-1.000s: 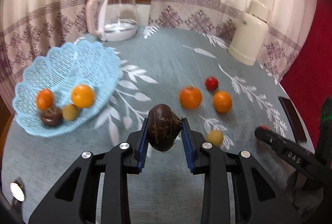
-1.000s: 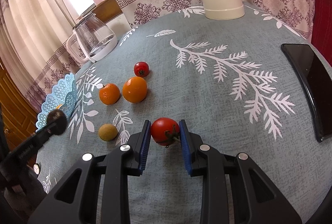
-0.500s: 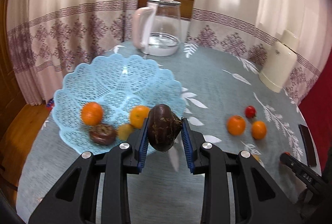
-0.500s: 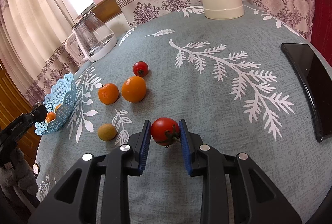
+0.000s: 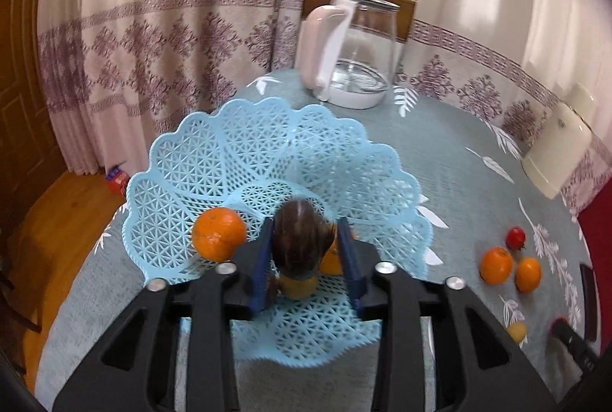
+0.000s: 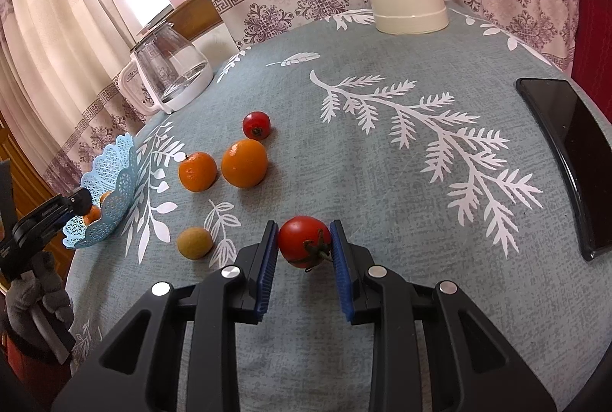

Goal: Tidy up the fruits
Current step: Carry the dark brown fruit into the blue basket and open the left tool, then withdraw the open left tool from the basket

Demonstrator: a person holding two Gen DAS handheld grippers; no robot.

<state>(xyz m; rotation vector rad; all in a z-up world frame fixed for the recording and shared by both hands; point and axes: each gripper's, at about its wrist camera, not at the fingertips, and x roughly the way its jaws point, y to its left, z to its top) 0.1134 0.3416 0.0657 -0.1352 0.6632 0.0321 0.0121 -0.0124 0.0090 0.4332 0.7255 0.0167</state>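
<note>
- Left wrist view: my left gripper point(image 5: 305, 251) pinches a dark brown fruit point(image 5: 298, 240) above the blue basket point(image 5: 214, 159), which already holds an orange point(image 5: 218, 234).
- My right gripper point(image 6: 304, 251) clamps a tomato point(image 6: 302, 240); four fruits lie loose beside the basket.

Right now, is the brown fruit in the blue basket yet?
Not yet. The brown fruit is clamped in the left gripper, held over the blue basket.
</note>
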